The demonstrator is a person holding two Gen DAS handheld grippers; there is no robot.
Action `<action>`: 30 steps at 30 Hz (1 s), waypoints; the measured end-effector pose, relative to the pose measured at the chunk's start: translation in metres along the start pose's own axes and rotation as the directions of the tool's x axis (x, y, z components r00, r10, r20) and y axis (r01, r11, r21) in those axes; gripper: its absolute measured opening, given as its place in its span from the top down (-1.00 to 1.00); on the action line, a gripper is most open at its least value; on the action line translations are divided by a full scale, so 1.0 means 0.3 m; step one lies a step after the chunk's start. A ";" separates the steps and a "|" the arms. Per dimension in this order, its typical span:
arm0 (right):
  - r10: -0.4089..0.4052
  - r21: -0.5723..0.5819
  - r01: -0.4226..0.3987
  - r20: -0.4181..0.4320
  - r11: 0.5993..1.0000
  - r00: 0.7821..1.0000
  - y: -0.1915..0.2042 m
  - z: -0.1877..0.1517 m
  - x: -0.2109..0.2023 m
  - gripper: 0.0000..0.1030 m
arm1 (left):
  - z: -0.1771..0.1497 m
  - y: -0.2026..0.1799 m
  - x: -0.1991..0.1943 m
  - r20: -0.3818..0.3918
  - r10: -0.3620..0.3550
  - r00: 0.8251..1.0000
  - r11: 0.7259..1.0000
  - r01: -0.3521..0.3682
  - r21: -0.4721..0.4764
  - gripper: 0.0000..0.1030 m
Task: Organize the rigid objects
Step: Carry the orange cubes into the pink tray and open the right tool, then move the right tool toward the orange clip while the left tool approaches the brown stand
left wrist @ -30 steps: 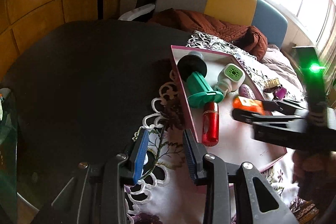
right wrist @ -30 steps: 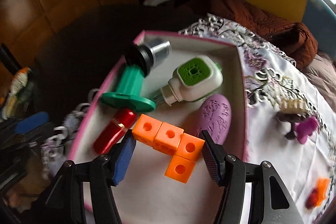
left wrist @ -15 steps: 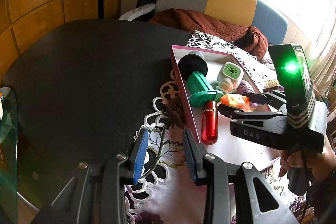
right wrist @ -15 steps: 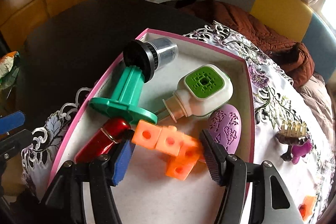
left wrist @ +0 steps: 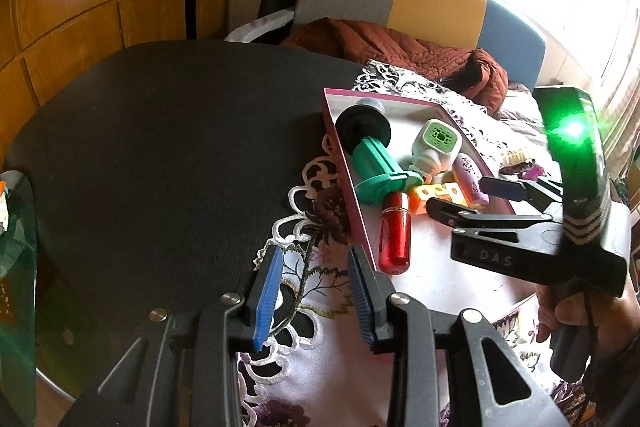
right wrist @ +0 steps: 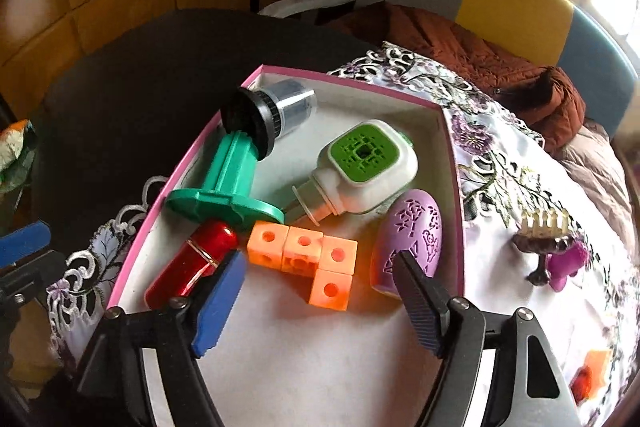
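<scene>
My right claw point(right wrist: 316, 303) is opening off the orange blocks point(right wrist: 310, 261), now lying free mid-box point(right wrist: 352, 83), while my empty left claw point(left wrist: 314, 301) waits narrowly parted beside its near-left edge.

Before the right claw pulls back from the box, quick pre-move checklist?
1. Orange blocks lying on the box floor: ok.
2. Right claw letting go: ok, jaws opening, pads off the blocks.
3. Fingers clear of the red tube and purple case: cannot tell, both sit close.
4. Left claw out of the way, over the cloth: ok.
5. Everything boxed: not ok, comb lies on the cloth.
</scene>
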State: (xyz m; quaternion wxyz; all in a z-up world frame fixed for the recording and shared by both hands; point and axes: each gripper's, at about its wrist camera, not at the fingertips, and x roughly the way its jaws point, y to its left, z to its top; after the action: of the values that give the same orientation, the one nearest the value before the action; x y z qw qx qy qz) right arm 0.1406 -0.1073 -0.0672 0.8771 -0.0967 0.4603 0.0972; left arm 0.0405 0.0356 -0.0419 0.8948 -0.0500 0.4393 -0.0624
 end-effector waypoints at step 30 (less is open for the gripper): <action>-0.136 0.176 0.114 0.122 0.978 0.983 -0.361 -0.079 -0.250 -0.66 | -0.003 -0.126 -0.050 0.023 -0.019 1.000 0.993 0.016 0.114 0.35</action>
State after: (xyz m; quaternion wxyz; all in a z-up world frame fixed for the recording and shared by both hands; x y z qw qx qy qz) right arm 0.1083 -0.2237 -0.0098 0.9154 -0.0442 0.4001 0.0086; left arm 0.0282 0.0007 -0.0252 0.9007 -0.0037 0.4240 -0.0944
